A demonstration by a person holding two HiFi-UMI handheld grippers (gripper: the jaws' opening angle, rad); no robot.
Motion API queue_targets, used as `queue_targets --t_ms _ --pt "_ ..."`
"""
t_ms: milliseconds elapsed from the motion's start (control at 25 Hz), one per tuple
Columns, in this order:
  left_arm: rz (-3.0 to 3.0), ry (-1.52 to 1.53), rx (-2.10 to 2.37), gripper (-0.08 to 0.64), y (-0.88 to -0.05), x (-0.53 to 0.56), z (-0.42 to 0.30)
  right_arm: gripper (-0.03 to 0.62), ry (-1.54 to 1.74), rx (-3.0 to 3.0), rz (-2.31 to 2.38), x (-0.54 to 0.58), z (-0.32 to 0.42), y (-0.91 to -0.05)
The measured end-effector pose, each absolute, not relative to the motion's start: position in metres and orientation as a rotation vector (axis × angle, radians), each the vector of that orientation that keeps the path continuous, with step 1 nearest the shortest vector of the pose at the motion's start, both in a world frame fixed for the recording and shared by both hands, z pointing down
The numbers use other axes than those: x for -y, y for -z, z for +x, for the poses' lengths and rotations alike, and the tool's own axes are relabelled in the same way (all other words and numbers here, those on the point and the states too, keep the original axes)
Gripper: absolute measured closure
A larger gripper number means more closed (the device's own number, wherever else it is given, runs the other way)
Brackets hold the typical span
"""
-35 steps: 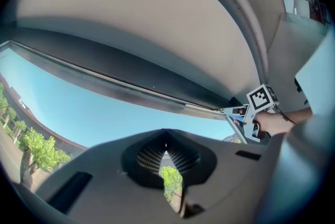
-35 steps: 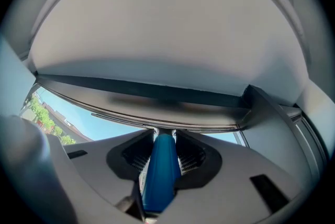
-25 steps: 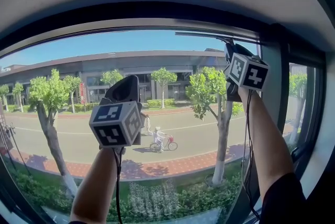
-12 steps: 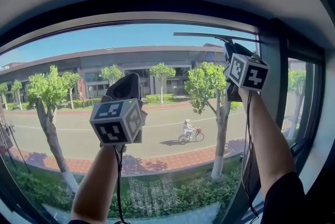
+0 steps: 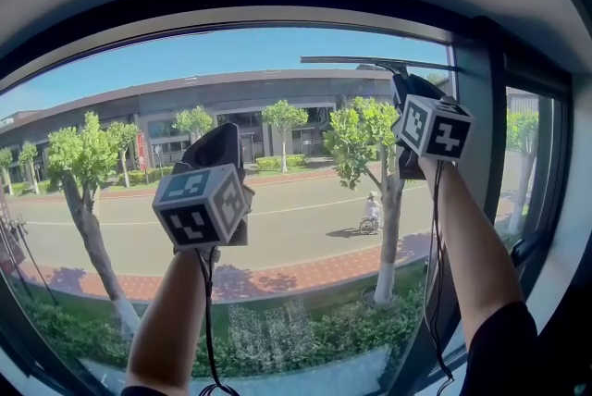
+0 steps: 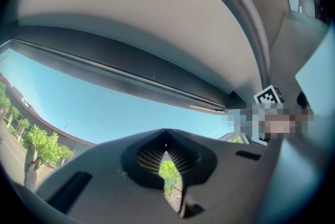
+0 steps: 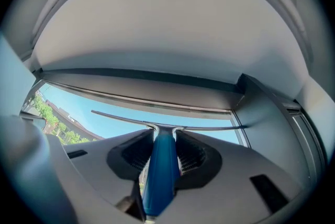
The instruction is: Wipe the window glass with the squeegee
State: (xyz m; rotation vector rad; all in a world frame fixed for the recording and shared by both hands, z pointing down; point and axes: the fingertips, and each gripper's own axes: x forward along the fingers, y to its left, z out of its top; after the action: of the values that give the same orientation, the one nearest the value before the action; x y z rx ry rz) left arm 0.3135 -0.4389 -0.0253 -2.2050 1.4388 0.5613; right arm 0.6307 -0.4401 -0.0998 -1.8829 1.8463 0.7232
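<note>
In the head view, the right gripper (image 5: pixel 407 93) is held up at the upper right corner of the window glass (image 5: pixel 231 61), beside the dark window frame (image 5: pixel 476 107). The squeegee (image 5: pixel 375 63) it carries lies level along the top of the pane. The left gripper (image 5: pixel 217 154) hangs lower, left of centre, near the glass.

In the left gripper view, its jaws are pressed together with nothing between them.

In the right gripper view, the jaws pinch the squeegee's blue handle, and the blade spans the glass just below the upper frame.
</note>
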Motion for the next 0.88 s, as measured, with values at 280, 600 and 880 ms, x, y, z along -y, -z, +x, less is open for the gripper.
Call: queue_targets --t_ms 280,600,880 --pt "-2.231 -0.534 -1.449 0.558 0.011 0.448 0.315 0.462 -0.695 -1.867 -1.908 0.453 0.634 0.071" --pt "-2.256 -0.538 -1.443 0.558 0.002 0.452 0.313 0.462 -0.738 -1.856 -1.888 0.437 0.629 0.075" --pt "-2.263 -0.532 -1.44 0.558 -0.005 0.445 0.314 0.462 -0.725 -1.872 -1.906 0.434 0.628 0.057"
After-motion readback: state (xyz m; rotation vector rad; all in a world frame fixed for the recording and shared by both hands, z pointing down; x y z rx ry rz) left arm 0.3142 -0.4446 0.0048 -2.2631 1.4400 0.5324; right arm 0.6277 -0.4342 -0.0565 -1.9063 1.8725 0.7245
